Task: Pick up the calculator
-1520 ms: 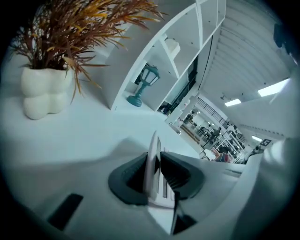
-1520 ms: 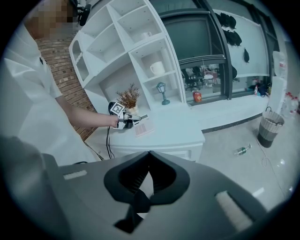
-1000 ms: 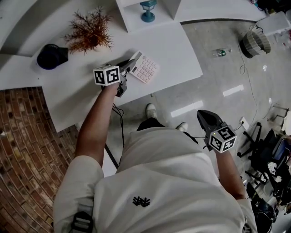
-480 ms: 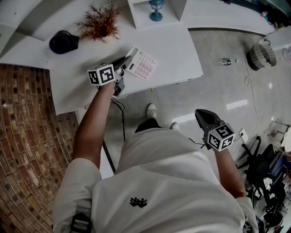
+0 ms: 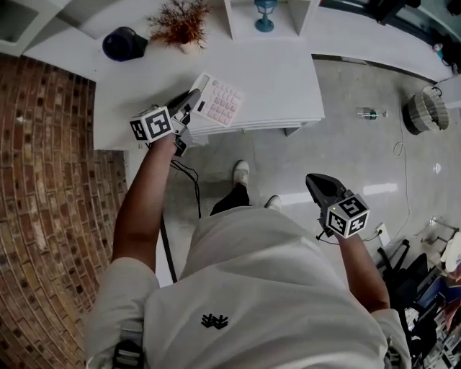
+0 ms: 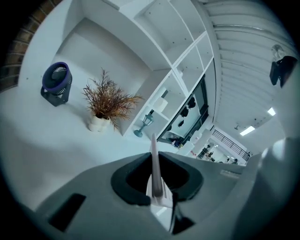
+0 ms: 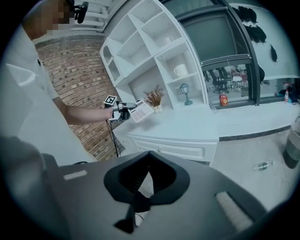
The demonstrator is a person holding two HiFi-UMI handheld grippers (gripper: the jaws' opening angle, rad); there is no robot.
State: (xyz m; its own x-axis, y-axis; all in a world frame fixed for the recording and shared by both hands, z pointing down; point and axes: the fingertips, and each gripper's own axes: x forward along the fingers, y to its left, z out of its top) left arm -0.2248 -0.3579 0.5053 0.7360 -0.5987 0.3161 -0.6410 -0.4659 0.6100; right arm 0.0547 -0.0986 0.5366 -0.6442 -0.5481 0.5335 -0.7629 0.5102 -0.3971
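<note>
The calculator (image 5: pixel 220 101) is white with pinkish keys. My left gripper (image 5: pixel 193 102) is shut on its near edge and holds it tilted above the white desk (image 5: pixel 288 79). In the left gripper view the calculator (image 6: pixel 154 164) shows edge-on, clamped between the jaws of that gripper (image 6: pixel 157 190). The right gripper view shows the calculator (image 7: pixel 140 111) in the air over the desk's left end. My right gripper (image 5: pixel 315 184) hangs low beside the person's hip, over the floor. Its jaws (image 7: pixel 142 201) meet with nothing between them.
At the back of the desk stand a black fan (image 5: pixel 124 43), a dried plant in a white pot (image 5: pixel 180 21) and a small blue lantern (image 5: pixel 264 14). A brick wall (image 5: pixel 50 180) is at the left. A cable (image 5: pixel 191 187) hangs below the desk. A bottle (image 5: pixel 371 113) and a basket (image 5: pixel 425 112) are on the floor.
My left gripper has risen with the calculator in it, lifting it off the desk. The right gripper has stayed beside the hip.
</note>
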